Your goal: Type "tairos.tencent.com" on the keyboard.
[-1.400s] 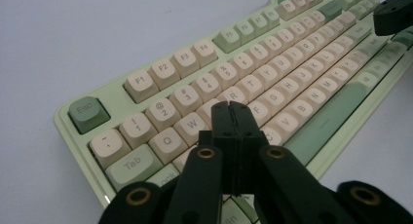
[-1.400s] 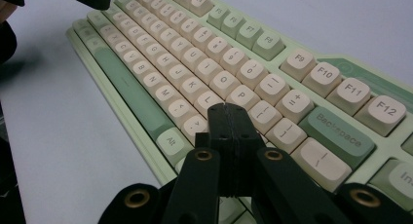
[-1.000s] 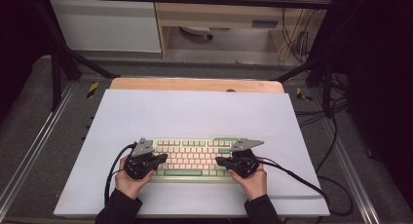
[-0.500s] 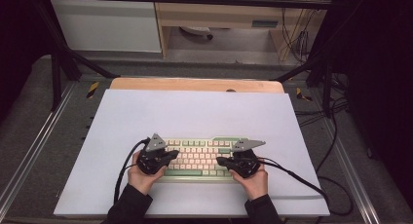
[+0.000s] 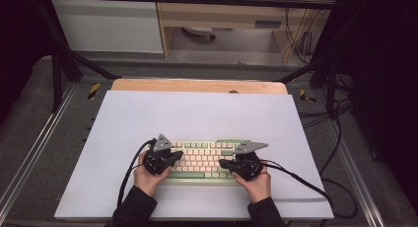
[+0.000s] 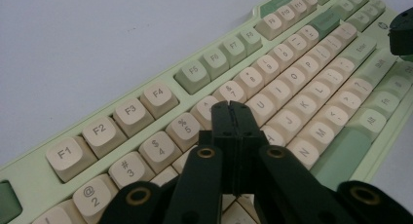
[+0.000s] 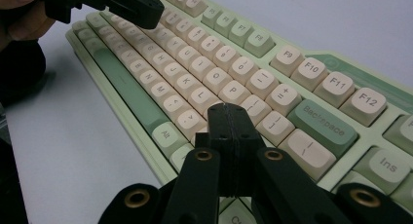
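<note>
A pale green keyboard (image 5: 204,160) with cream and green keys lies near the front of the white table top (image 5: 197,113). My left gripper (image 5: 178,155) hovers over the keyboard's left part, jaws pressed together with nothing between them; in the left gripper view its tips (image 6: 233,106) hang above the keys (image 6: 253,107) of the upper letter rows. My right gripper (image 5: 223,164) is over the right part, also shut and empty; its tips (image 7: 229,109) sit above the keys near P and the brackets (image 7: 253,107). The left gripper (image 7: 126,5) appears far off in the right gripper view.
A wooden strip (image 5: 197,85) runs along the table's far edge. Black cables (image 5: 300,180) trail from both grippers across the white surface. Metal frame rails (image 5: 29,153) flank the table, and a cabinet (image 5: 108,24) stands behind it.
My left gripper has moved to the right, from the keyboard's left end to over its left keys. The right gripper has stayed where it was.
</note>
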Demonstrator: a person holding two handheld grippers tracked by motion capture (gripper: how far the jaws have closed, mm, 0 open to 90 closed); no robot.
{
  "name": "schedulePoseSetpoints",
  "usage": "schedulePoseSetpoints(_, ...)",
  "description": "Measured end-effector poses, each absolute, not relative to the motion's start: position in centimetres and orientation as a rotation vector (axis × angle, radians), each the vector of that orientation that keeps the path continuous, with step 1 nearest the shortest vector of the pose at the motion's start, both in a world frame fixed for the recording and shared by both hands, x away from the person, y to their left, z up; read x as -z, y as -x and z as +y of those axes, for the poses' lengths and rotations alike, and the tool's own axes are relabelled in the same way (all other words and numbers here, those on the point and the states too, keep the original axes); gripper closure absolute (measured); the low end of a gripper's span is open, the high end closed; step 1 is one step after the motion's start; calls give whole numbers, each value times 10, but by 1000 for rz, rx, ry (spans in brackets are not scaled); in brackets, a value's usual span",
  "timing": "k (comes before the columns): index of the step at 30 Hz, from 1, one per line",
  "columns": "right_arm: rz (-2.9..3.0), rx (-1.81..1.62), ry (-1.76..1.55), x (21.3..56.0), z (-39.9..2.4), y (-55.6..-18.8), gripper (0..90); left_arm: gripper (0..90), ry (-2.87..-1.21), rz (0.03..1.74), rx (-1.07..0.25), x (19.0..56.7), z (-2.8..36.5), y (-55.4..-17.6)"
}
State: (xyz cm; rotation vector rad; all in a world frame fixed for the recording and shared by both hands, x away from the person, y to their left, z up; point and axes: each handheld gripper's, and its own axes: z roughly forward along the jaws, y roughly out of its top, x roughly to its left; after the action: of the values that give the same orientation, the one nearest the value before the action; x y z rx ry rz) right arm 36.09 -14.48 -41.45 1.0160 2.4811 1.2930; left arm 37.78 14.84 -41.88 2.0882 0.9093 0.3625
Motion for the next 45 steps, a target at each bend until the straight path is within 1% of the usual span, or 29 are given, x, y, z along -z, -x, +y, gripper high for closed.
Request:
schedulePoseSetpoints(21,2486,-1289,-1009,415,-145,-361,900,900,-2123,905,-370,430,143,-381)
schedulePoseSetpoints(45,2482,-1293,-1017,414,-146,-360,900,900,-2095,883,-359,416,157,-370)
